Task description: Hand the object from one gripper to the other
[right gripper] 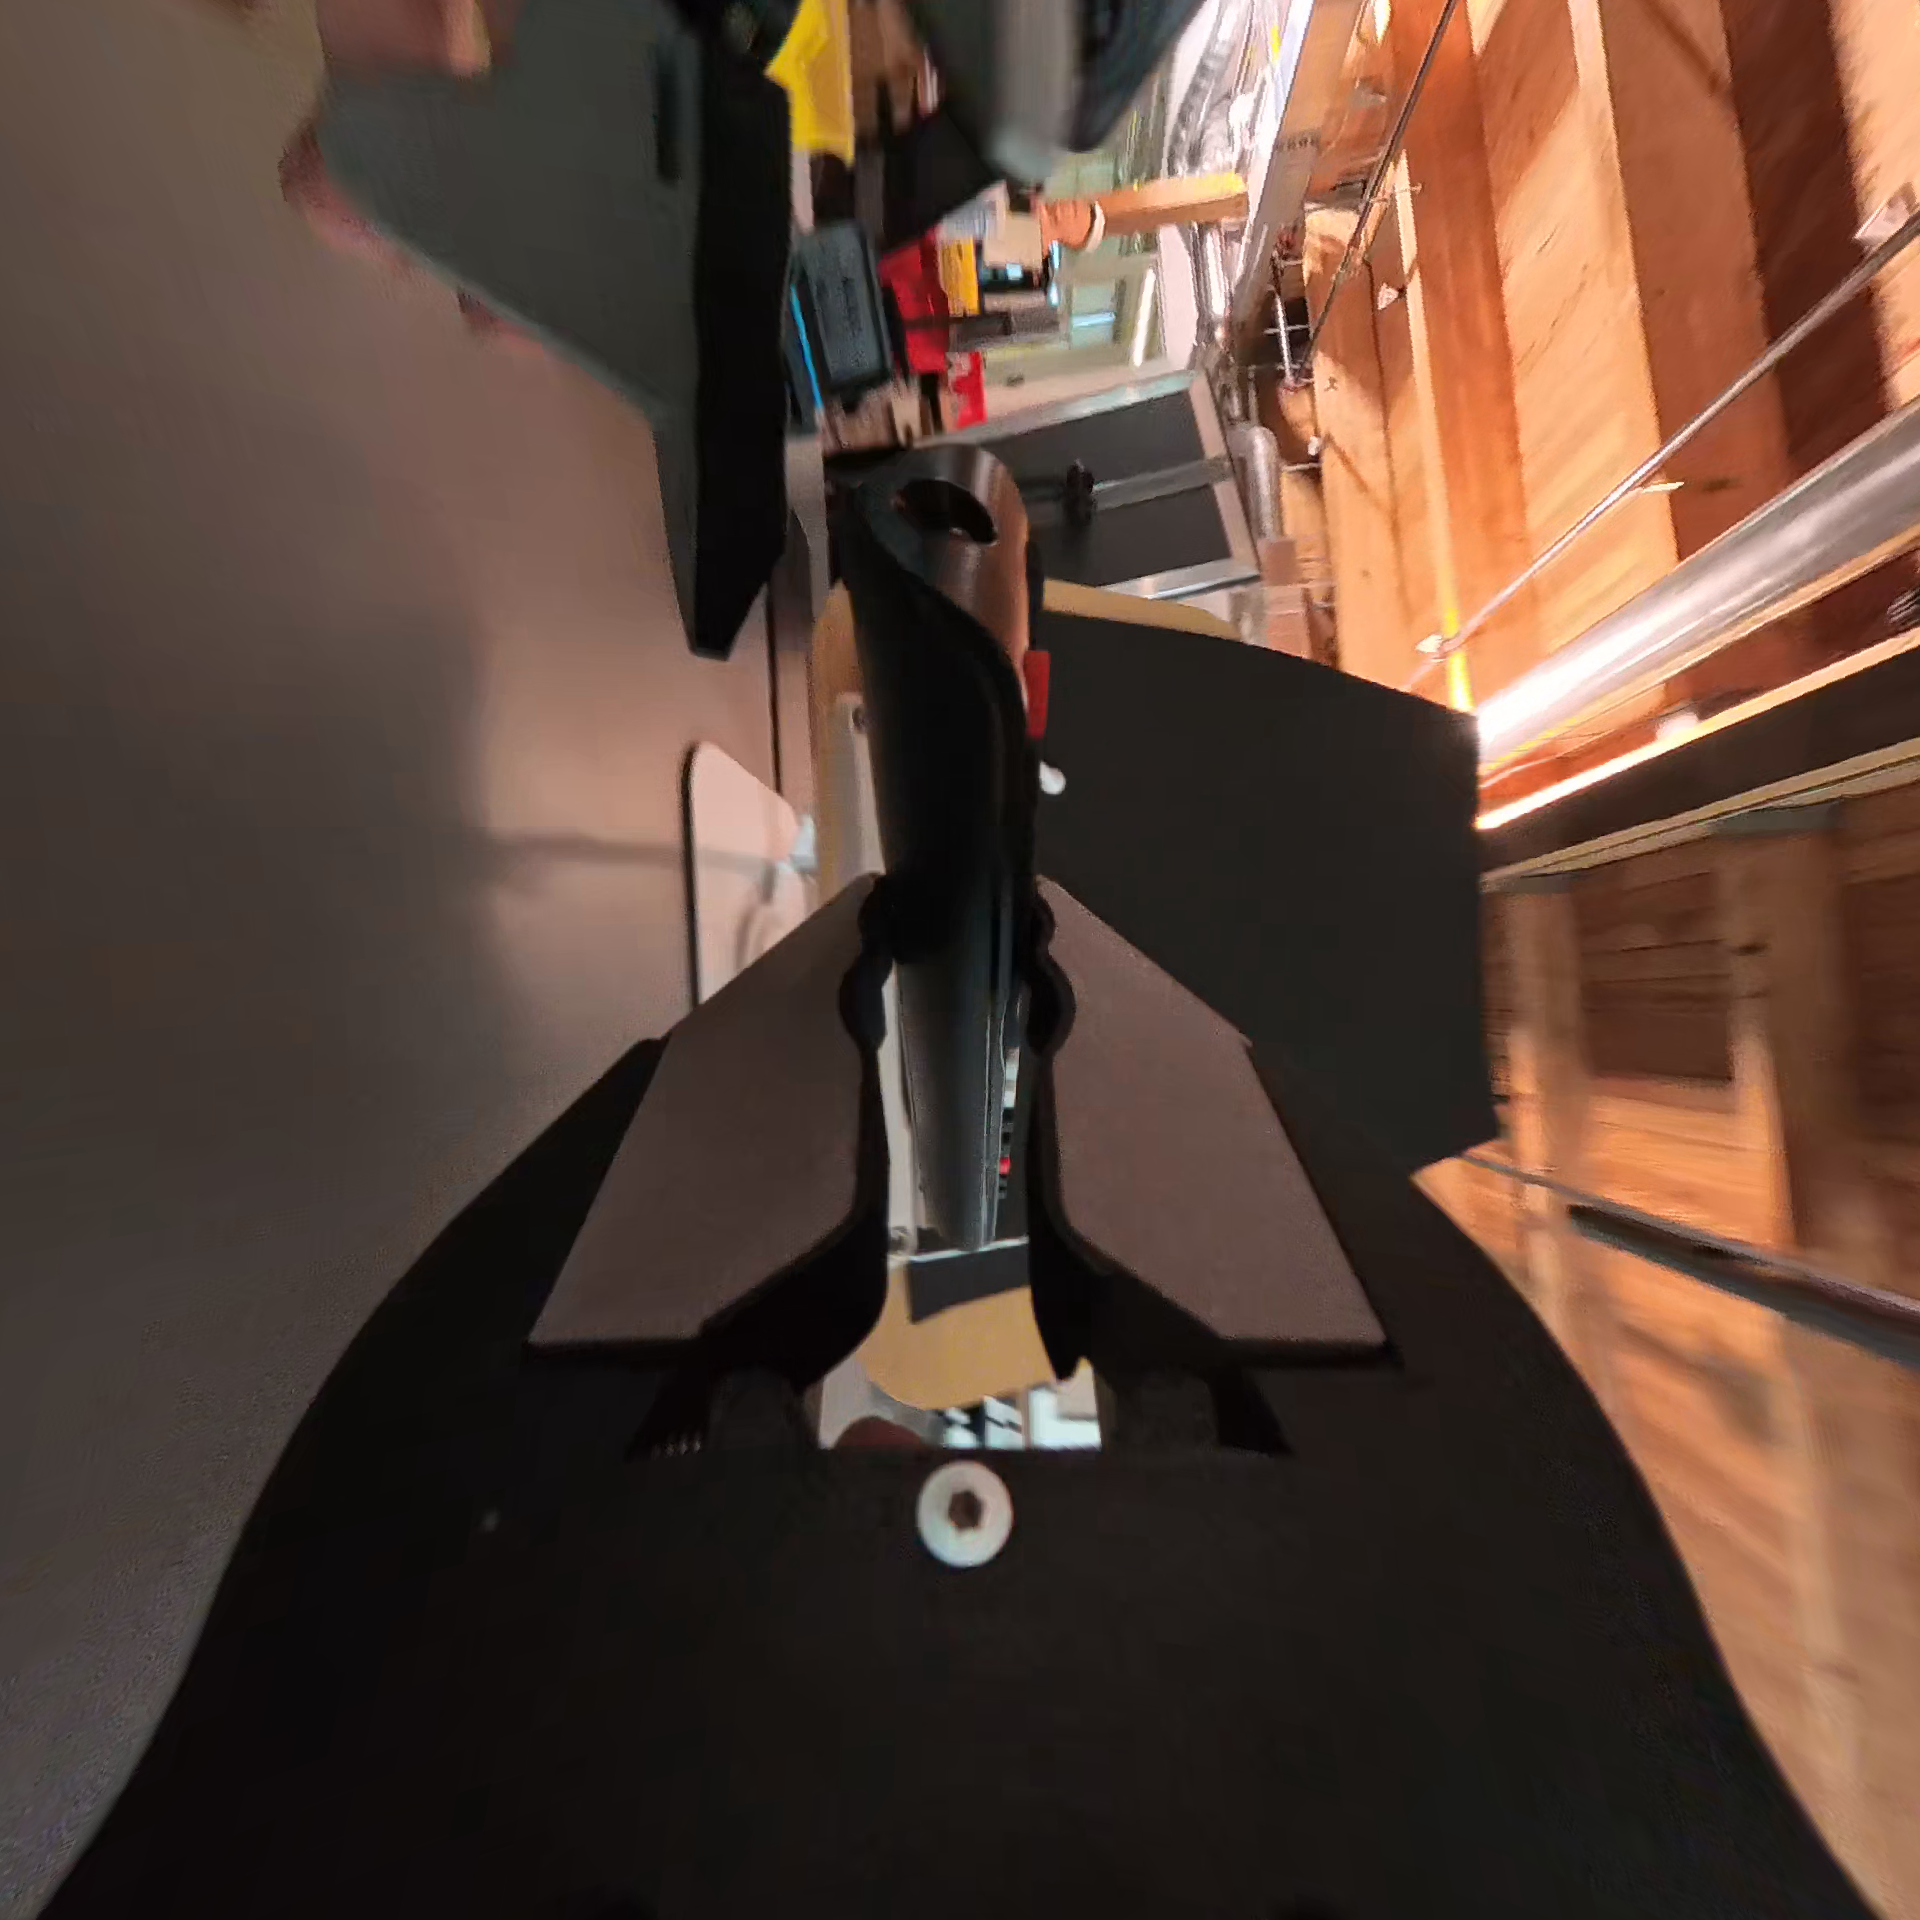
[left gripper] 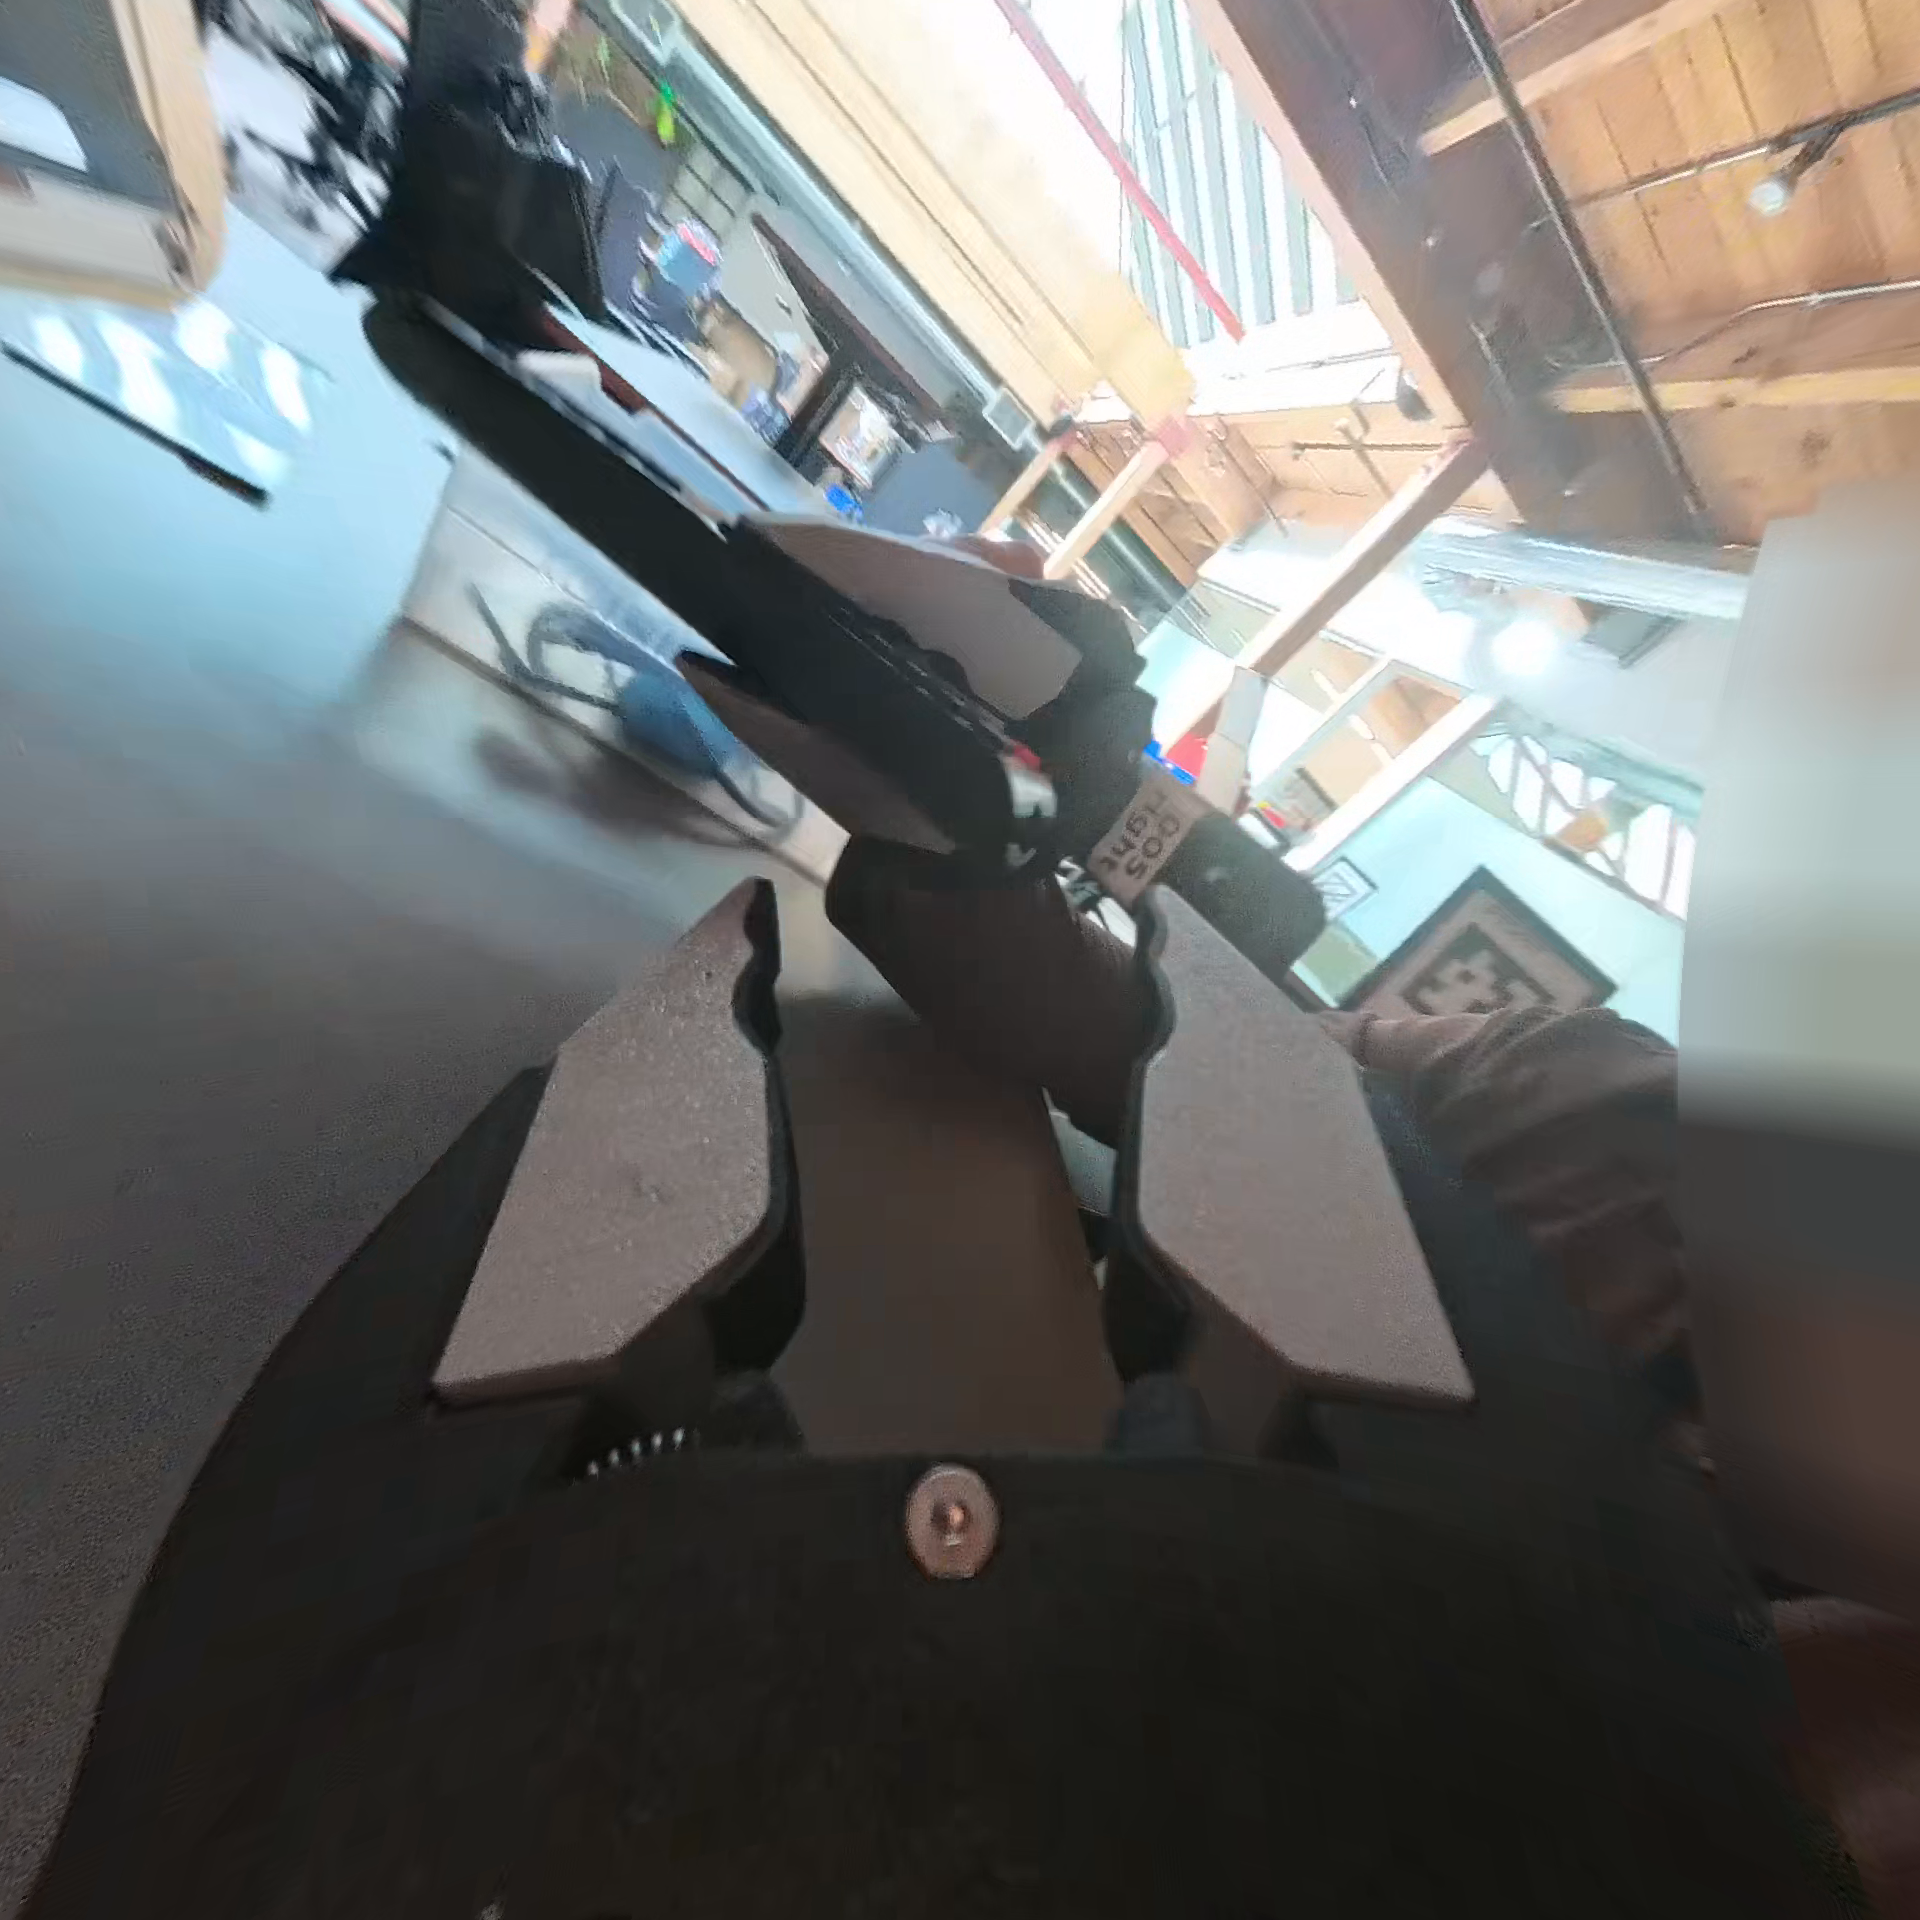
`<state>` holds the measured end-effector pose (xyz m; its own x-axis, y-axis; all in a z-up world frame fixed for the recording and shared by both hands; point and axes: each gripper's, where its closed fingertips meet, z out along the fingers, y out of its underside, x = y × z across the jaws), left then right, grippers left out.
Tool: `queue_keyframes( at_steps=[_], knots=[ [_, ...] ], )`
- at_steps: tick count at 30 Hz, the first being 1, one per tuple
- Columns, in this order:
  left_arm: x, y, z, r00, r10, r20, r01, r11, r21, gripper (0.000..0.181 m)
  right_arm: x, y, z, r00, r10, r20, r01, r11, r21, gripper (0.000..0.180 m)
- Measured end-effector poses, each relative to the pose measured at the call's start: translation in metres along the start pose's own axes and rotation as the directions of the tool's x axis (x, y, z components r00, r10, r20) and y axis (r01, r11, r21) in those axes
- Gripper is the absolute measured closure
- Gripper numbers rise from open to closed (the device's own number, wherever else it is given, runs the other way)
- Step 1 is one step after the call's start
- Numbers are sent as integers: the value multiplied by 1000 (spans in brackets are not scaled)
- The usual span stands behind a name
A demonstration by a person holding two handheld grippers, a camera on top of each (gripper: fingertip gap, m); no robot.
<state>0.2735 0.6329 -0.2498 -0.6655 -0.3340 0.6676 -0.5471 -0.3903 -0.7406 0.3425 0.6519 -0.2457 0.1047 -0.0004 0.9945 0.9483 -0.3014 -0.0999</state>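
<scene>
The object is a black, tapered sleeve-like piece point(right gripper: 935, 727) with a round hole at its far end. My right gripper point(right gripper: 951, 914) is shut on it, and the piece sticks out well past the fingertips. In the left wrist view the right gripper point(left gripper: 997, 758) comes in from the upper left and holds the object point(left gripper: 987, 997) in the air. The object's lower end hangs between the fingers of my left gripper point(left gripper: 956, 914). The left gripper is open. Its right finger lies against the object's edge, and there is a gap on the left side.
Both views are tilted and blurred. A grey tabletop point(left gripper: 208, 935) lies to the left. A person's brown sleeve point(left gripper: 1538, 1122) is at the lower right. A large black shape point(right gripper: 1247, 883) sits behind the object; I cannot tell what it is. Wooden ceiling beams point(right gripper: 1558, 416) are far off.
</scene>
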Motion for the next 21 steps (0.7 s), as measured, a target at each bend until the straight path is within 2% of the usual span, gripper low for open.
queue_keyframes(
  at_steps=[3,8,9,11,14,15,17,19,21],
  knots=[
    [-4,6,7,1000,-23,13,24,999,-29,102,4,8,6,985,-161,-69,153,982,-112,159],
    [-11,-2,15,996,47,79,-49,999,21,111,-3,-16,12,937,-323,-132,310,945,-105,159],
    [-13,-3,15,995,48,91,-51,998,28,114,-4,-21,13,932,-334,-141,322,941,-106,159],
    [-22,-2,13,987,80,137,-82,997,14,146,-5,-25,15,935,-326,-143,312,944,-109,159],
    [-43,1,4,938,203,282,-189,979,-75,152,-21,-21,22,960,-272,-71,265,960,-91,146],
    [-53,0,-2,887,285,364,-255,958,-129,156,-28,-21,23,969,-244,-37,241,968,-72,140],
    [-65,-3,-15,724,501,474,-413,865,-285,159,-41,-20,23,987,-159,32,160,987,-35,134],
    [-70,-7,-26,506,692,515,-523,721,-455,160,-46,-18,20,995,-40,95,41,999,-15,141],
    [-69,-10,-30,305,824,477,-587,557,-587,160,-44,-17,17,992,46,120,-47,999,3,147]
  ],
)
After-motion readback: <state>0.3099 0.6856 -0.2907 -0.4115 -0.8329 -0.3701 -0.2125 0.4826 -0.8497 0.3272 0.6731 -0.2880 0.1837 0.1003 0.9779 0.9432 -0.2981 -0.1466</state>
